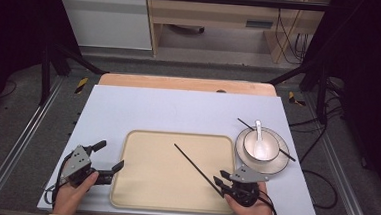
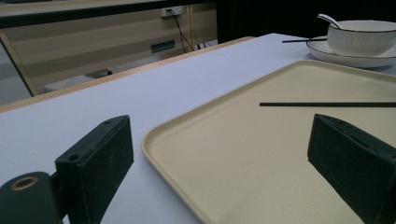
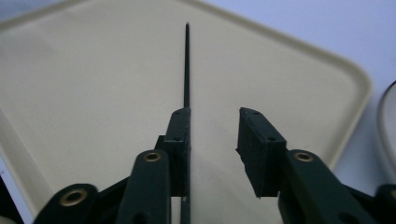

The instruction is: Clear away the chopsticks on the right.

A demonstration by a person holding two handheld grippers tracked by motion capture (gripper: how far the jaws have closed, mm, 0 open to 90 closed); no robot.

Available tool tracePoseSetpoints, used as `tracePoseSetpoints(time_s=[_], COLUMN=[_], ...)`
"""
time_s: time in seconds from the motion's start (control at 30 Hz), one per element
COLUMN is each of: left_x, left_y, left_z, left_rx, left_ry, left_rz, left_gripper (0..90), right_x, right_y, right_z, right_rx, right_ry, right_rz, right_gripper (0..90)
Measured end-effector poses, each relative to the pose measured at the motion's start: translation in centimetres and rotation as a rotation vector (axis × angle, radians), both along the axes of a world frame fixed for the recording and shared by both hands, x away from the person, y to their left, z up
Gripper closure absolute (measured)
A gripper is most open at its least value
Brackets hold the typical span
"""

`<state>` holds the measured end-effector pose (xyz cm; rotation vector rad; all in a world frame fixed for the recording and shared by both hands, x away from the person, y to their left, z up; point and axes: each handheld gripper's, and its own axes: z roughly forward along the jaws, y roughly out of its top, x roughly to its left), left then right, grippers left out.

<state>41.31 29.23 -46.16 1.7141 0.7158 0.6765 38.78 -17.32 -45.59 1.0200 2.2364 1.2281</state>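
One chopstick [image 1: 195,166] on tray [image 1: 138,194], spoon [image 1: 259,134] in bowl [image 1: 271,143]; both hand-held grippers released.

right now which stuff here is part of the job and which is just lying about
Likely in the job:
- chopstick on the tray, lying against one jaw of the open right gripper
- second chopstick across the plate
- bowl with spoon

Just about:
- left gripper, open, holding nothing, at the tray's edge
- cables on the floor
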Motion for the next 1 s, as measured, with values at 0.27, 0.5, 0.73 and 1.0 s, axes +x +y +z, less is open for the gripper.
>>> tracePoseSetpoints(time_s=[0.27, 0.5, 0.73, 1.0], left_x=[0.0, 0.0, 0.1, 0.1], left_y=[0.0, -0.2, -0.1, -0.2], left_z=[-0.1, -0.1, -0.2, -0.2], left_rx=[0.011, 0.008, 0.004, 0.006], left_ry=[-0.002, 0.001, 0.006, 0.007], left_rz=[0.006, 0.002, 0.004, 0.004], left_gripper=[6.8, 6.5, 6.5, 6.5], right_x=[0.0, 1.6, 4.2, 7.4], right_y=[-5.2, -12.4, -18.7, -22.0], right_z=[7.4, 13.0, 13.7, 9.2], right_rx=[-0.067, -0.123, -0.164, -0.236], right_ry=[-0.174, -0.266, -0.201, 0.001], right_rz=[-0.06, -0.19, -0.252, -0.243], right_gripper=[43.8, 21.8, 27.2, 44.8])
